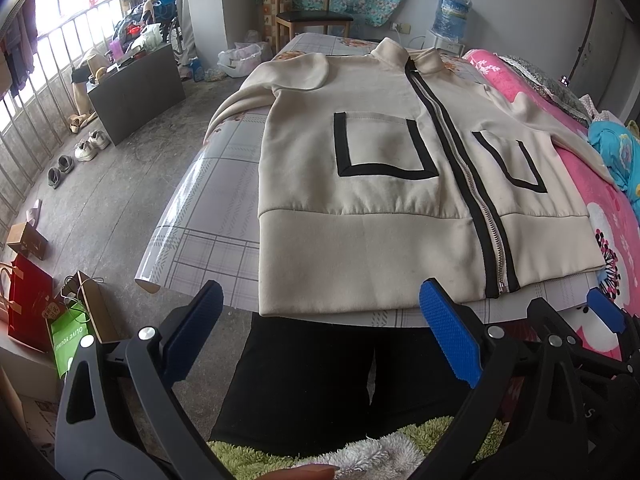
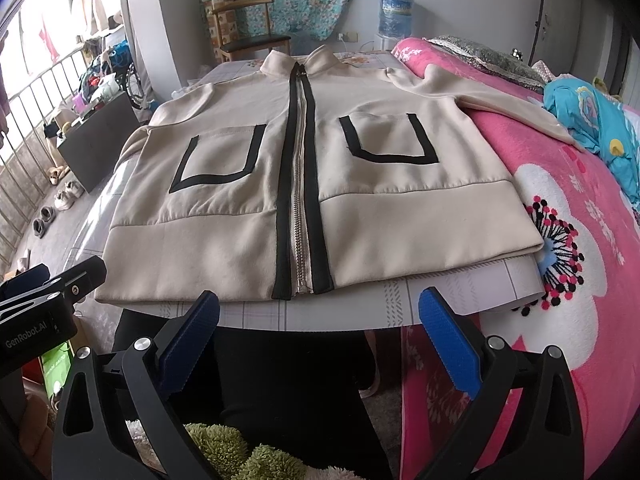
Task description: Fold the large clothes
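Both my grippers, left (image 1: 320, 332) and right (image 2: 320, 336), hang spread wide and empty just short of the zipped beige jacket's (image 2: 320, 184) hem, lying flat on the table (image 2: 400, 296).

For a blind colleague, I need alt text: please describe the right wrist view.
A beige zip-up jacket with black-trimmed pockets lies flat, front up and zipped, on a table beside a pink floral blanket. The open right gripper hangs before its hem, holding nothing; the left gripper shows at the left edge.
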The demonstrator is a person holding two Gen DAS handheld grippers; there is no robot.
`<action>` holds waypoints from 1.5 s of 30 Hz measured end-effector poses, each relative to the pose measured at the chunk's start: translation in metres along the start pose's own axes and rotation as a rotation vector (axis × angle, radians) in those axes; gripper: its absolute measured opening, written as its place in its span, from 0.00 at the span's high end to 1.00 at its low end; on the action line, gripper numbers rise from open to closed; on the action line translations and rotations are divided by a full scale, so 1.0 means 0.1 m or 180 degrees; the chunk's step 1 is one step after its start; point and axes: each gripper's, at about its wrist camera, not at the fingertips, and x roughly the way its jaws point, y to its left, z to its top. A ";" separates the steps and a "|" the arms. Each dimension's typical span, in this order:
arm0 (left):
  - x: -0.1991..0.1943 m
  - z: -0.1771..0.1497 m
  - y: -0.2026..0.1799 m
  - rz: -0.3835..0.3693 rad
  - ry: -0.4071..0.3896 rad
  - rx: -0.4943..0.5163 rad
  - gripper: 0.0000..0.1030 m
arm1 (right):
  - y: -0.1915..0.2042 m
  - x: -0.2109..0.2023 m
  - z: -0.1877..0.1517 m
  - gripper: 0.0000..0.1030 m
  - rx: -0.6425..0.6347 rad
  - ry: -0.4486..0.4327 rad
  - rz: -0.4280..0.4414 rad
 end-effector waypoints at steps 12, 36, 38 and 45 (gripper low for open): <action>0.00 0.00 0.00 0.0002 0.0000 0.0003 0.08 | 0.00 0.00 0.00 0.06 0.0000 -0.0005 -0.0005; -0.03 -0.08 0.04 0.0163 -0.0076 0.0047 0.08 | -0.05 -0.03 -0.01 0.06 -0.0083 -0.0143 -0.0013; -0.01 -0.08 0.04 0.0208 -0.0084 0.0048 0.08 | -0.07 -0.02 0.04 0.06 -0.0124 -0.0201 -0.0019; -0.01 0.01 0.09 0.0413 -0.0259 0.0117 0.08 | -0.05 -0.08 0.38 0.06 -0.0326 -0.0474 -0.0041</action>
